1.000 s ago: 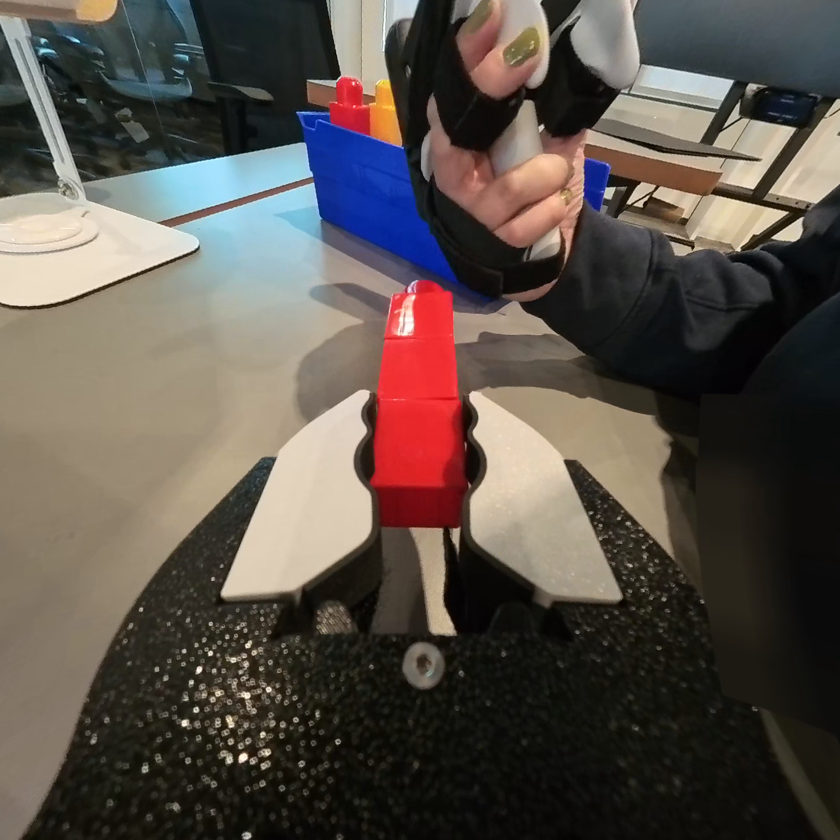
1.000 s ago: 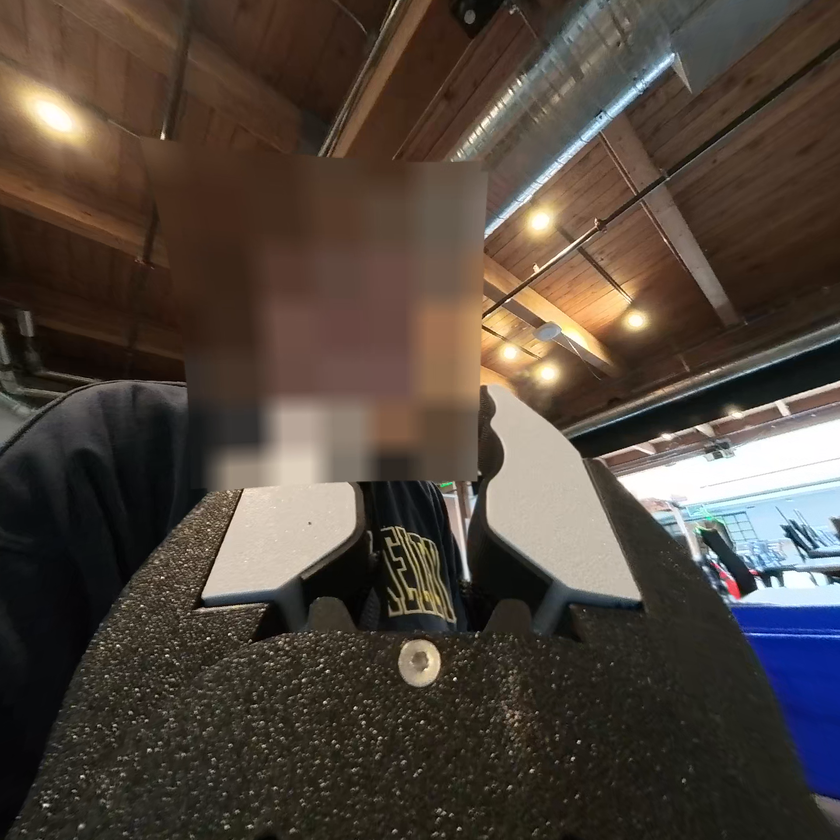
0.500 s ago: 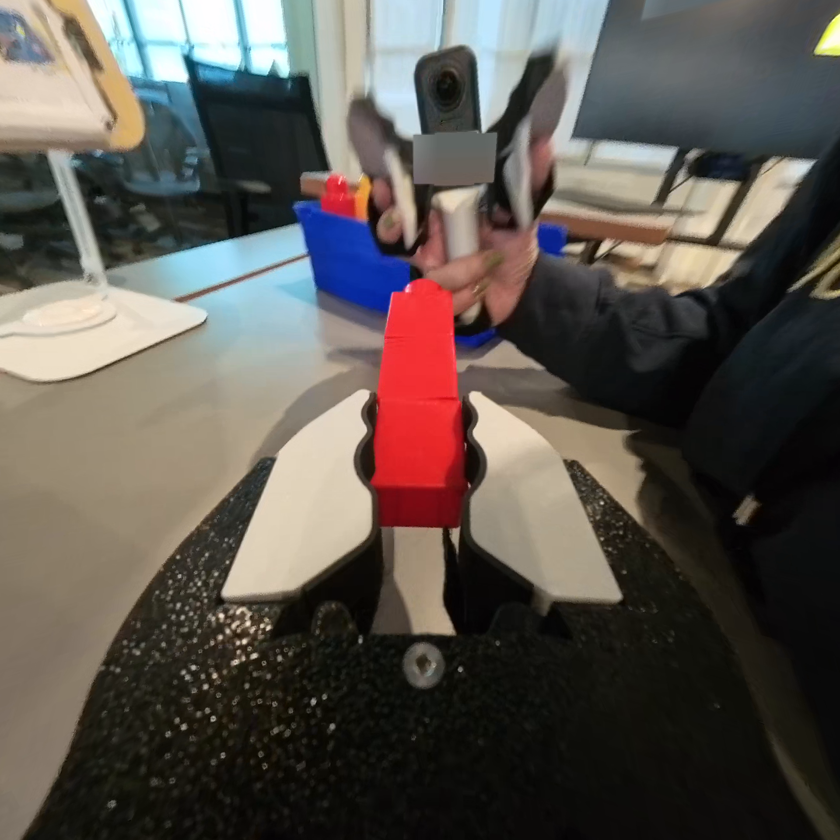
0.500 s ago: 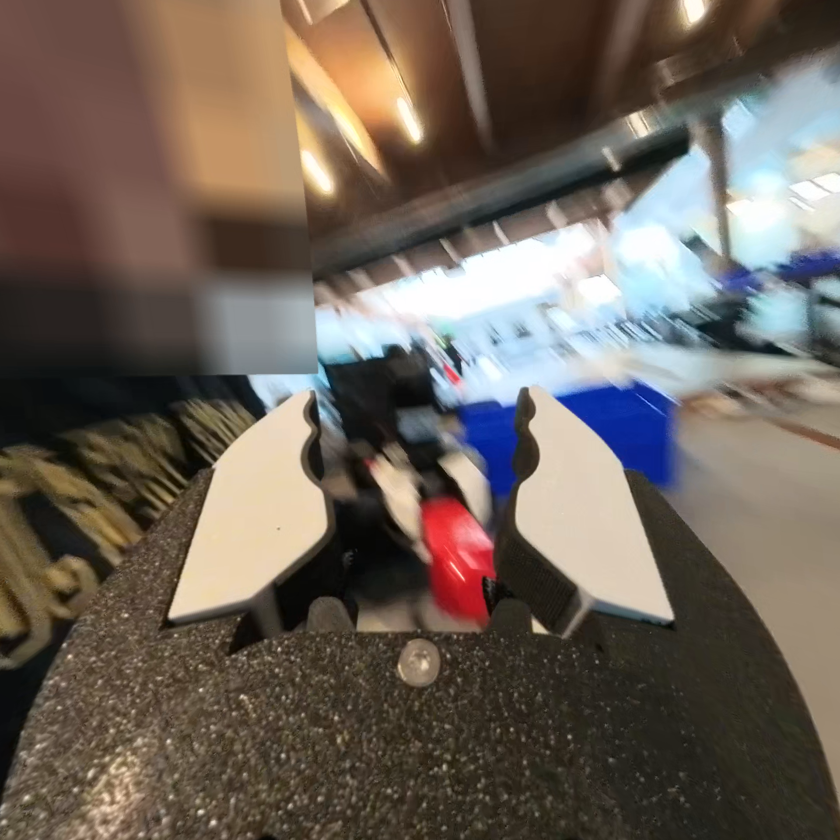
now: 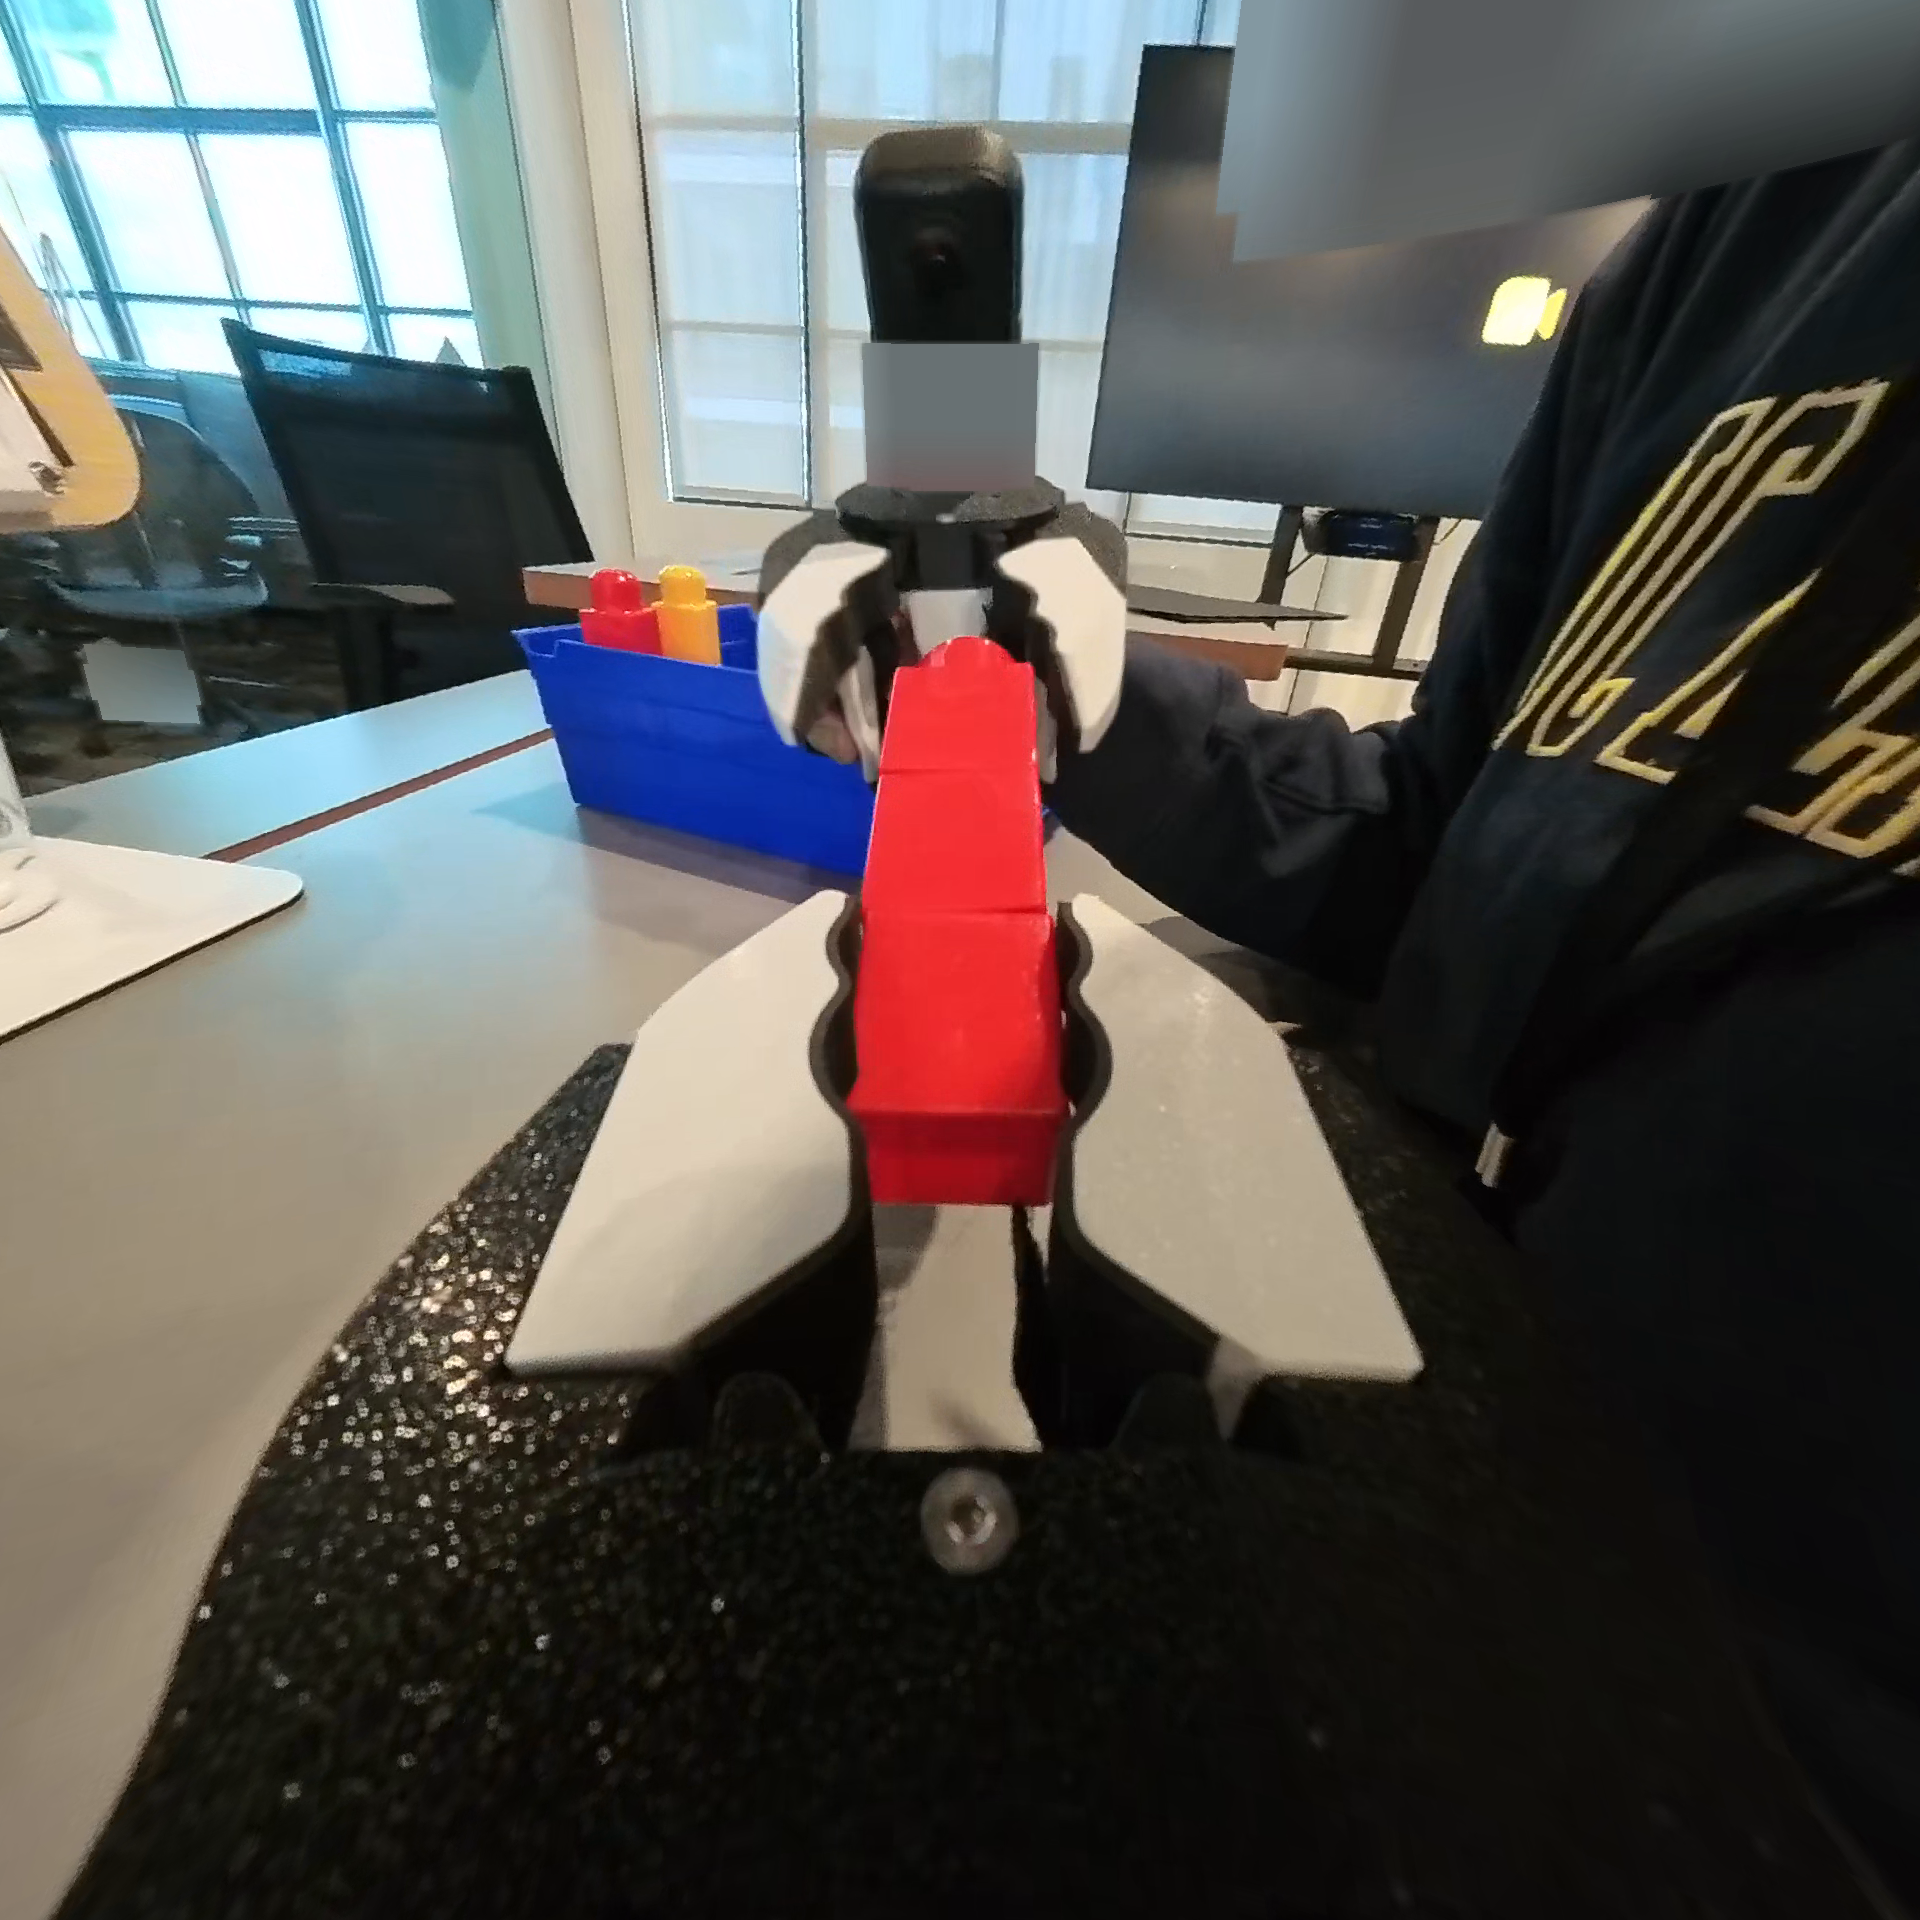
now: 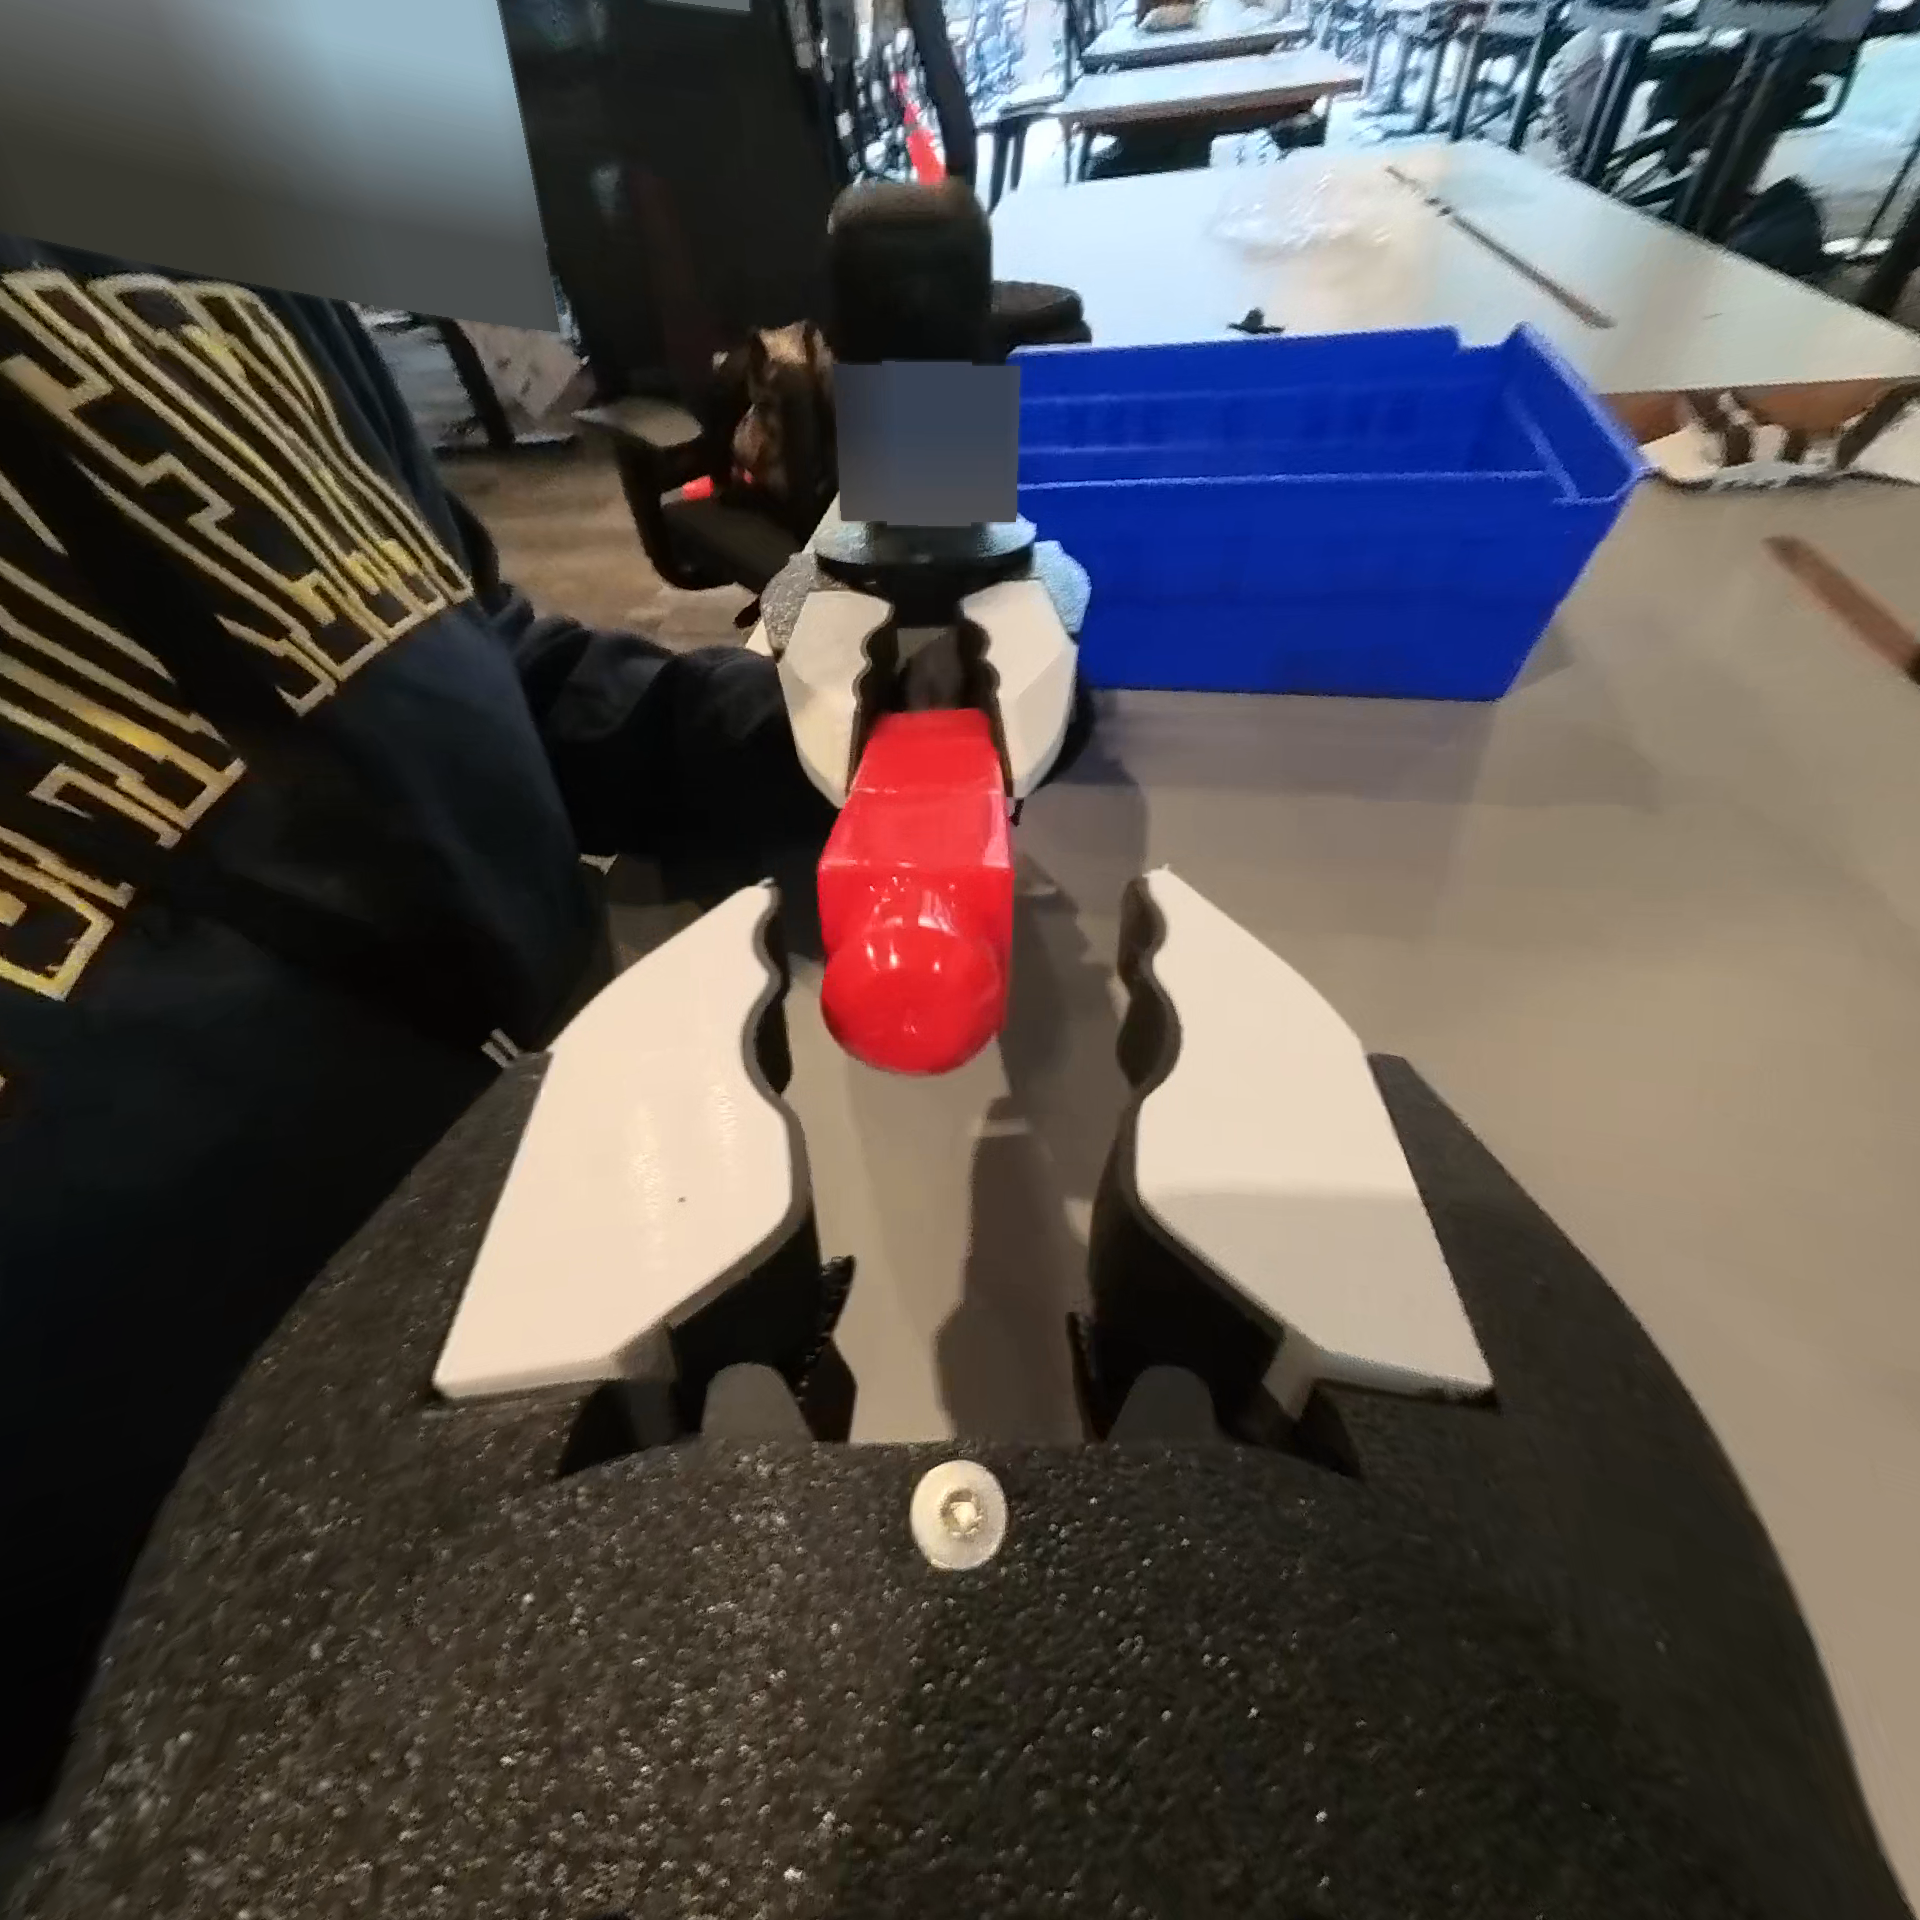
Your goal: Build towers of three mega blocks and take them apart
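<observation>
The left hand-held gripper (image 5: 958,997) pinches the base block of a red tower (image 5: 956,894) of three blocks, held horizontally above the grey surface (image 5: 312,1039). The tower's stud end points at the right hand-held gripper (image 6: 951,966). The right hand-held gripper is spread, with its fingers (image 6: 665,1174) on either side of the stud end and apart from it. A blue bin (image 5: 686,748) sits on the surface beyond the tower, near the far edge. A red block (image 5: 613,613) and a yellow block (image 5: 688,611) stand upright in the bin, side by side.
</observation>
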{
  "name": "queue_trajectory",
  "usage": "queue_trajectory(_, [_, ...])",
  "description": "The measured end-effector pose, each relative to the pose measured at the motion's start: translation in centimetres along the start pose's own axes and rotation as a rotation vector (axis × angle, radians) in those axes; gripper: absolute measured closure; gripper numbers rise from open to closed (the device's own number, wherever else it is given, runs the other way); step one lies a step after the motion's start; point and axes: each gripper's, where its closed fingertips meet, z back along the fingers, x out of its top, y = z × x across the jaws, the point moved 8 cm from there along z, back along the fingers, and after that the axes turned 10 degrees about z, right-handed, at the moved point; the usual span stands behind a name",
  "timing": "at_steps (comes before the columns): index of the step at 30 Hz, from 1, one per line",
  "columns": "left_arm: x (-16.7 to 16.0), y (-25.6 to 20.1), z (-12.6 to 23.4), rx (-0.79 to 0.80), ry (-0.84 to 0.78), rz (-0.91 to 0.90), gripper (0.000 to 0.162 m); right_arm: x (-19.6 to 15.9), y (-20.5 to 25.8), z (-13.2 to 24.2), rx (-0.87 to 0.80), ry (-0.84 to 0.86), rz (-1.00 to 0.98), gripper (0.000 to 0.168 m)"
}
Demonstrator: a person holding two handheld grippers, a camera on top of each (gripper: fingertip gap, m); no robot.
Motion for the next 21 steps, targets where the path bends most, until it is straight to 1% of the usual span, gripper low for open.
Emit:
queue_trajectory(4, [-0.1,0.0,-0.2,0.004,0.012,-0.004,0.127,0.1,0.4,-0.3,0.015,-0.003,0.030,0.129])
queue_trajectory(5, [-0.1,0.1,-0.1,0.008,0.009,-0.001,0.127,0.1,0.4,-0.3,0.005,-0.001,0.040,0.131])
queue_trajectory(7, [-0.1,0.1,-0.1,0.013,0.008,0.000,0.127,0.1,0.4,-0.4,-0.015,0.017,0.043,0.130])
queue_trajectory(9, [-0.1,0.0,-0.1,0.008,0.005,-0.003,0.127,0.0,0.4,-0.5,-0.025,0.041,0.035,0.118])
queue_trajectory(10, [-0.1,0.0,-0.2,0.006,0.004,-0.005,0.127,0.0,0.4,-0.6,-0.012,0.053,0.024,0.117])
queue_trajectory(12, [-0.1,0.0,-0.2,0.011,0.010,-0.014,0.127,-0.1,0.6,-0.8,0.010,0.065,0.026,0.130])
queue_trajectory(16, [-0.2,-0.1,-0.4,0.007,-0.025,-0.025,0.126,0.5,0.8,-0.5,-0.009,0.074,0.036,0.130])
queue_trajectory(17, [-0.2,-0.1,-0.5,-0.002,-0.027,-0.014,0.122,0.8,0.9,-0.1,-0.026,0.079,0.045,0.130])
queue_trajectory(19, [-0.2,0.2,-0.6,-0.007,-0.027,0.035,0.101,1.6,1.2,1.5,-0.063,0.089,0.061,0.130])
queue_trajectory(20, [-0.2,0.4,-0.6,-0.007,-0.030,0.059,0.095,2.2,1.4,2.7,-0.089,0.099,0.073,0.130])
queue_trajectory(21, [-0.2,0.5,-0.5,-0.010,-0.037,0.075,0.093,2.8,1.6,4.3,-0.127,0.121,0.088,0.130])
